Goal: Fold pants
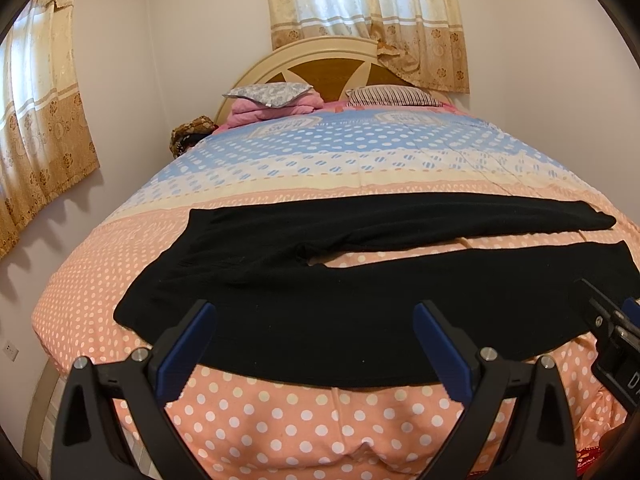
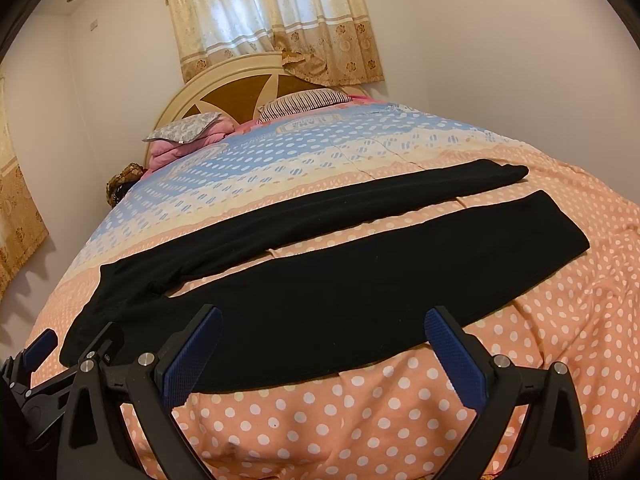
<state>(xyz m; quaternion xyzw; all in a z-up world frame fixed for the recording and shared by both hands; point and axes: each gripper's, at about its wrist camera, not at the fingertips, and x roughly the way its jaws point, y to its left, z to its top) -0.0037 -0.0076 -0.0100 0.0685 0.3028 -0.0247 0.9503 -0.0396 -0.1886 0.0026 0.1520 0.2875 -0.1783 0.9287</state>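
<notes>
Black pants [image 1: 304, 280] lie spread flat across the near end of the bed, waist at the left, both legs running right with a strip of bedspread between them. In the right wrist view the same pants [image 2: 320, 292] show their near leg just ahead of my fingers. My left gripper [image 1: 314, 316] hovers open over the near edge of the seat and thigh area. My right gripper [image 2: 324, 322] is open above the near leg's front edge. Neither holds cloth. The right gripper's body [image 1: 612, 320] shows at the right edge of the left wrist view.
The bed [image 1: 320, 420] has a peach polka-dot bedspread turning blue farther back. Pillows [image 1: 268, 94] and a pink blanket rest against the headboard [image 1: 320, 68]. Curtains [image 1: 368, 20] hang behind and at the left. The bed's front edge drops off just below my grippers.
</notes>
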